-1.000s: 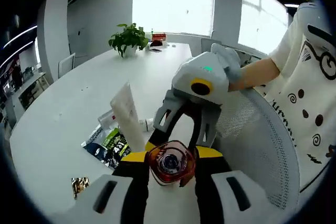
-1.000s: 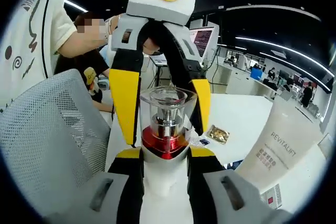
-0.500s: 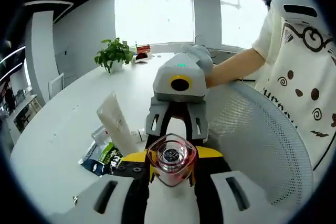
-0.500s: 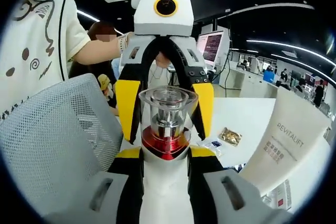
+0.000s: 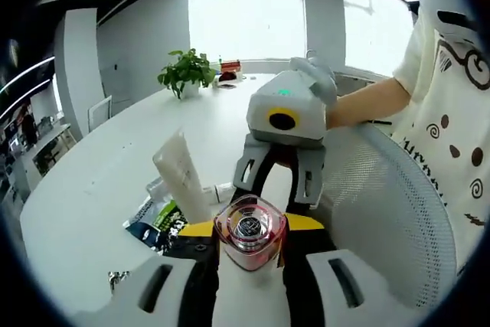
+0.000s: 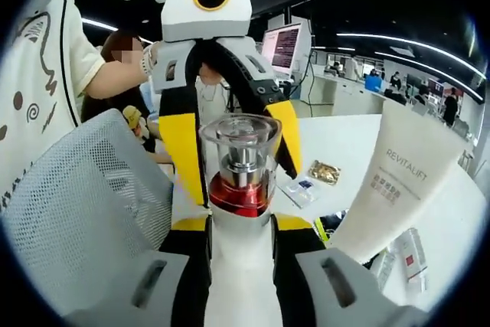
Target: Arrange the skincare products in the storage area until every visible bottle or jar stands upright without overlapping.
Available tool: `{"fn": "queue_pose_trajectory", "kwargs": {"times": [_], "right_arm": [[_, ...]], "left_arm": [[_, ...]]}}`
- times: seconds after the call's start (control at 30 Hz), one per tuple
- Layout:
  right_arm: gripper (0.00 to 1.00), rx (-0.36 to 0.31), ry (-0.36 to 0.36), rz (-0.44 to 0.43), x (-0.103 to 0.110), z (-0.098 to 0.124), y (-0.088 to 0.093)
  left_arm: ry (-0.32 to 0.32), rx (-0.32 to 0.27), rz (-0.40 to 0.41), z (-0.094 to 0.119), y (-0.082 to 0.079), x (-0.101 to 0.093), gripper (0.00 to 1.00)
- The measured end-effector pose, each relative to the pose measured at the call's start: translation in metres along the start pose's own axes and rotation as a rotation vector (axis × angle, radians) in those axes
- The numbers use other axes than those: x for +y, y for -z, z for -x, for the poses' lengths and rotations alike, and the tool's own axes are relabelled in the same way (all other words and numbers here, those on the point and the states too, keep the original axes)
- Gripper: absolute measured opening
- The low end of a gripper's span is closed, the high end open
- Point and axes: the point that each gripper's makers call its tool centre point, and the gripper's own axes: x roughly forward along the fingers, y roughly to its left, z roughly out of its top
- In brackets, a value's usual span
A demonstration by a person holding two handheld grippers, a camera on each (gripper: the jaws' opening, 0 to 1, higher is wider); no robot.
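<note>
- Left claw (image 5: 249,237): closed on the red bottle (image 5: 249,232), with the yellow jaw pads pressed against both sides of its clear cap
- Right claw (image 6: 240,223): closed on the same red bottle (image 6: 240,176), gripping its lower body from the opposite side
- In the left gripper view the right claw (image 5: 279,193) faces the camera from just behind the bottle; a gloved hand (image 5: 318,82) holds its housing
- In the right gripper view the left claw (image 6: 230,151) straddles the bottle from behind, yellow fingers on either side of the cap
- Red bottle: held above the white worktop (image 5: 99,174), next to the mesh chair back (image 5: 383,212); its clear cap points toward the left gripper view's camera
- White tube (image 6: 392,181), labelled REVITALIFT: stands just right of the bottle in the right gripper view
- Small sachets (image 5: 157,220) and a gold packet (image 6: 324,172): lie flat on the worktop near the tube
</note>
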Motion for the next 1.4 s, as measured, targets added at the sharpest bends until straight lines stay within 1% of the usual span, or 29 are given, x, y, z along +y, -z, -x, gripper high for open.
{"fn": "queue_pose_trajectory", "kwargs": {"times": [0.03,0.07,0.1,0.17,0.2,0.27,0.33,0.37,0.43,0.47,0.53,0.63,0.77,0.83,0.9,0.93,0.97,1.03,1.1,1.13,1.17,1.2,1.23,1.3,1.33,1.4], "right_arm": [[0.29,0.016,0.026,-0.006,-0.003,0.001,0.003],[0.29,0.021,0.035,-0.01,-0.003,0.002,0.004],[0.3,0.023,0.061,-0.027,-0.005,0.002,0.005],[0.31,0.027,0.065,-0.035,-0.004,0.001,0.005],[0.32,0.032,0.084,-0.036,-0.006,0.0,0.005],[0.33,0.043,0.101,-0.039,-0.006,-0.002,0.005],[0.33,0.042,0.115,-0.043,-0.009,-0.004,0.004],[0.33,0.043,0.119,-0.046,-0.01,-0.005,0.004],[0.3,0.045,0.154,-0.042,-0.015,-0.005,0.004],[0.29,0.048,0.165,-0.035,-0.017,-0.006,0.003],[0.28,0.047,0.159,-0.046,-0.017,-0.005,0.003],[0.28,0.043,0.153,-0.033,-0.018,-0.005,0.003],[0.27,0.037,0.118,-0.025,-0.019,-0.005,0.003],[0.27,0.036,0.097,-0.011,-0.017,-0.005,0.004],[0.26,0.032,0.07,0.001,-0.016,-0.004,0.004],[0.26,0.031,0.059,0.008,-0.015,-0.005,0.004],[0.26,0.029,0.046,0.017,-0.014,-0.004,0.004],[0.26,0.028,0.02,0.027,-0.012,-0.004,0.004],[0.26,0.027,-0.011,0.043,-0.009,-0.003,0.005],[0.26,0.027,-0.019,0.046,-0.009,-0.002,0.005],[0.26,0.026,-0.031,0.052,-0.008,-0.001,0.005],[0.26,0.023,-0.044,0.056,-0.007,0.0,0.005],[0.26,0.022,-0.06,0.063,-0.006,0.002,0.006],[0.26,0.024,-0.07,0.072,-0.006,0.003,0.007],[0.26,0.026,-0.078,0.073,-0.006,0.004,0.007],[0.26,0.028,-0.081,0.074,-0.006,0.006,0.008]], "left_arm": [[-0.024,0.001,0.01,-0.001,-0.001,0.002,0.27],[-0.043,0.001,0.021,0.0,-0.001,0.005,0.27],[-0.058,0.001,0.03,-0.001,-0.001,0.007,0.27],[-0.085,-0.002,0.045,-0.003,-0.002,0.007,0.27],[-0.103,-0.002,0.058,-0.002,-0.002,0.01,0.27],[-0.12,-0.003,0.065,0.0,-0.001,0.012,0.27],[-0.127,-0.008,0.058,-0.003,-0.002,0.01,0.27],[-0.143,-0.008,0.073,-0.003,-0.002,0.011,0.27],[-0.186,-0.002,0.112,-0.001,0.0,0.017,0.27],[-0.188,-0.003,0.124,-0.001,0.001,0.017,0.27],[-0.205,-0.006,0.126,0.0,0.001,0.018,0.27],[-0.196,-0.021,0.109,0.0,0.002,0.018,0.28],[-0.169,-0.039,0.088,-0.001,0.0,0.016,0.28],[-0.145,-0.034,0.035,-0.001,0.001,0.015,0.28],[-0.112,-0.048,-0.01,0.0,0.002,0.011,0.28],[-0.103,-0.047,-0.02,0.001,0.002,0.009,0.28],[-0.101,-0.05,-0.017,0.002,0.001,0.007,0.28],[-0.087,-0.05,0.022,0.001,0.002,0.007,0.29],[-0.068,-0.066,-0.02,-0.001,-0.002,0.005,0.29],[-0.046,-0.081,-0.067,-0.003,-0.005,0.0,0.28],[-0.037,-0.086,-0.088,-0.004,-0.006,-0.002,0.28],[-0.039,-0.083,-0.059,-0.004,-0.005,-0.002,0.28],[-0.031,-0.089,-0.063,-0.005,-0.006,-0.004,0.28],[-0.019,-0.101,-0.061,-0.008,-0.008,-0.005,0.28],[-0.015,-0.108,-0.075,-0.009,-0.009,-0.005,0.28],[-0.022,-0.112,-0.074,-0.012,-0.011,-0.005,0.28]]}}
